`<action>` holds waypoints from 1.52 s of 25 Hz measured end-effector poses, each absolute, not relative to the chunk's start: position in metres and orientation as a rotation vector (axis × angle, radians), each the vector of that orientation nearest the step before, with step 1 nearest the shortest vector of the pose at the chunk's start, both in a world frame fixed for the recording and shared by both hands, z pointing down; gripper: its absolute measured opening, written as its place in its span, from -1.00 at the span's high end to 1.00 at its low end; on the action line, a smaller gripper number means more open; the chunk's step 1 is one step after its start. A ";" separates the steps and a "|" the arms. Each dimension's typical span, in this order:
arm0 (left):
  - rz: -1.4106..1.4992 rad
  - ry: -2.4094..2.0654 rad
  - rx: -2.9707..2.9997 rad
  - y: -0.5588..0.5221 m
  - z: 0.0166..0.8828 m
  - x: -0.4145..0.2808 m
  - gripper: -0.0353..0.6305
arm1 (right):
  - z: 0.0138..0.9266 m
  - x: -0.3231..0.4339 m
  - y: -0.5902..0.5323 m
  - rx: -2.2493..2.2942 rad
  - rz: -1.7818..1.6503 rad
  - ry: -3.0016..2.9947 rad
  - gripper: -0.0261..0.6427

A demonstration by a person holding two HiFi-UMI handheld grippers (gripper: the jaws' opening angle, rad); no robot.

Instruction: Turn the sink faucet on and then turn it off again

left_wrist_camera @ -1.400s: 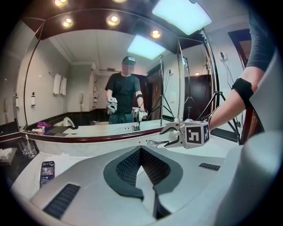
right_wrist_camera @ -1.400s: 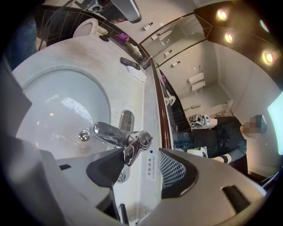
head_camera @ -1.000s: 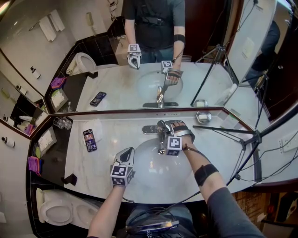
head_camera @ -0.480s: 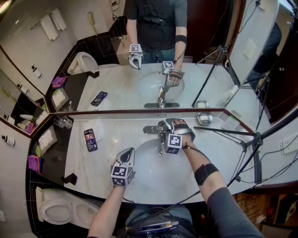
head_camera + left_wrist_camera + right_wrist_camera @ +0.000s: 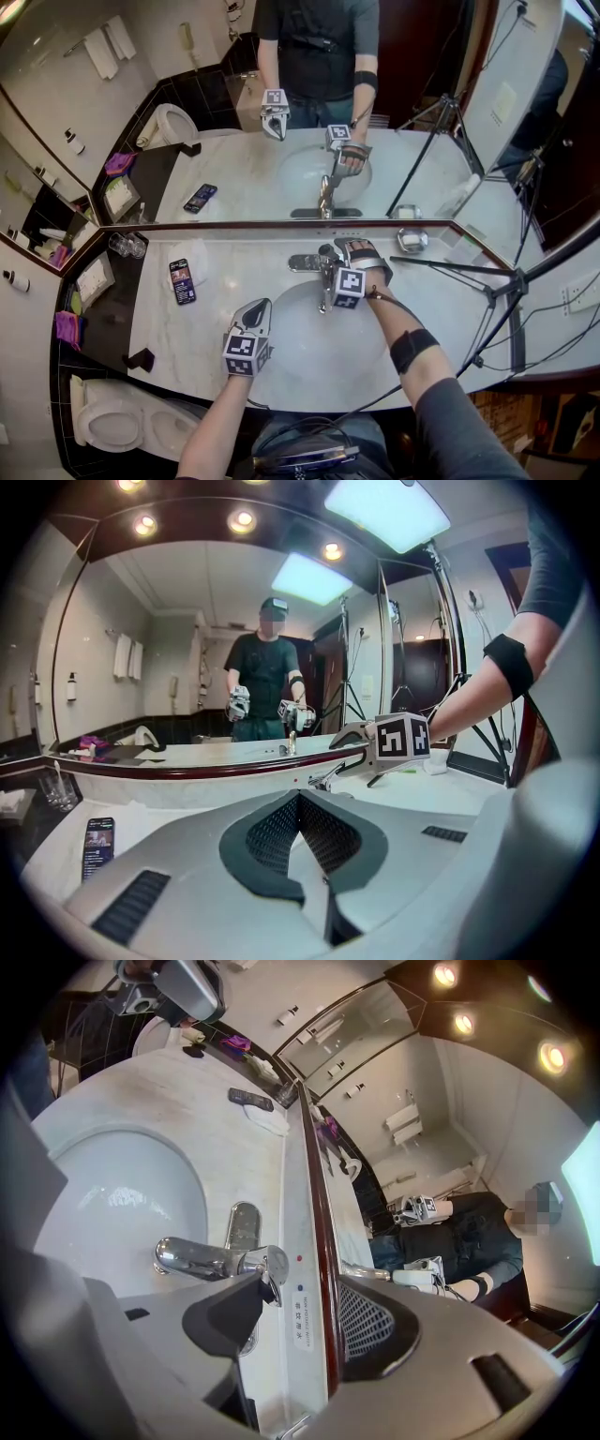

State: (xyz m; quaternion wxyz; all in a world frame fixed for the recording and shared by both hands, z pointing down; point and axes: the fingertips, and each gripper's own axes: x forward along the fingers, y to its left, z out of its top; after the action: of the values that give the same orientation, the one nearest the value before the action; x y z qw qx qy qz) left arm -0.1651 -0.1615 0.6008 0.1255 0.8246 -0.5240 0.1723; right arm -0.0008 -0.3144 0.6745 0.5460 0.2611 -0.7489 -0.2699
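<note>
**Item: washbasin station, faucet task.**

- Chrome faucet [image 5: 204, 1259]: stands at the far rim of the basin [image 5: 298, 349], against the mirror [image 5: 234, 178], with its spout reaching out over the bowl. No stream of water shows in any view.
- Right gripper [image 5: 300, 1309]: jaws apart, holding nothing. It is laid on its side at the faucet, one pad just beside the lever end. Contact cannot be settled from these views. The open spread and sideways approach probably serve to bracket or nudge the lever.
- Left gripper [image 5: 300, 801]: pads met at the tips, nothing between them. It is held over the near counter edge, left of the basin and well apart from the faucet. This reads as parked clear of the working hand.
- Marble counter [image 5: 441, 309]: carries a phone [image 5: 181, 281] at far left and a small metal dish [image 5: 410, 238] at far right. A tripod [image 5: 469, 267] lies across the right side. None of these is near the faucet.
- Stage, as judged: lever engagement. Whether this is for turning on or off is undetermined.
</note>
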 end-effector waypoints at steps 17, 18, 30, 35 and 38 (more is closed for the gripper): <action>0.476 -1.507 2.435 -0.153 0.591 -0.154 0.89 | 0.652 0.035 -0.277 0.755 -0.587 -1.796 0.49; 0.474 -1.502 2.441 -0.152 0.590 -0.153 0.89 | 0.644 0.038 -0.275 0.801 -0.574 -1.813 0.55; 0.469 -1.475 2.471 -0.150 0.582 -0.149 0.89 | 0.603 0.105 -0.227 1.287 -0.132 -2.007 0.86; 0.446 -1.477 2.462 -0.147 0.580 -0.151 0.89 | 0.598 0.124 -0.201 1.425 0.115 -2.119 0.86; 0.442 -1.478 2.455 -0.145 0.581 -0.153 0.89 | 0.601 0.133 -0.183 1.471 0.234 -2.157 0.86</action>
State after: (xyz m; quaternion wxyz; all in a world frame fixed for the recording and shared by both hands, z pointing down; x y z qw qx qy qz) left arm -0.1526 -0.1446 0.5809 0.1206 0.8405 -0.5060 0.1514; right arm 0.1329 -0.1834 0.6006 0.2572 0.5421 -0.7953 0.0864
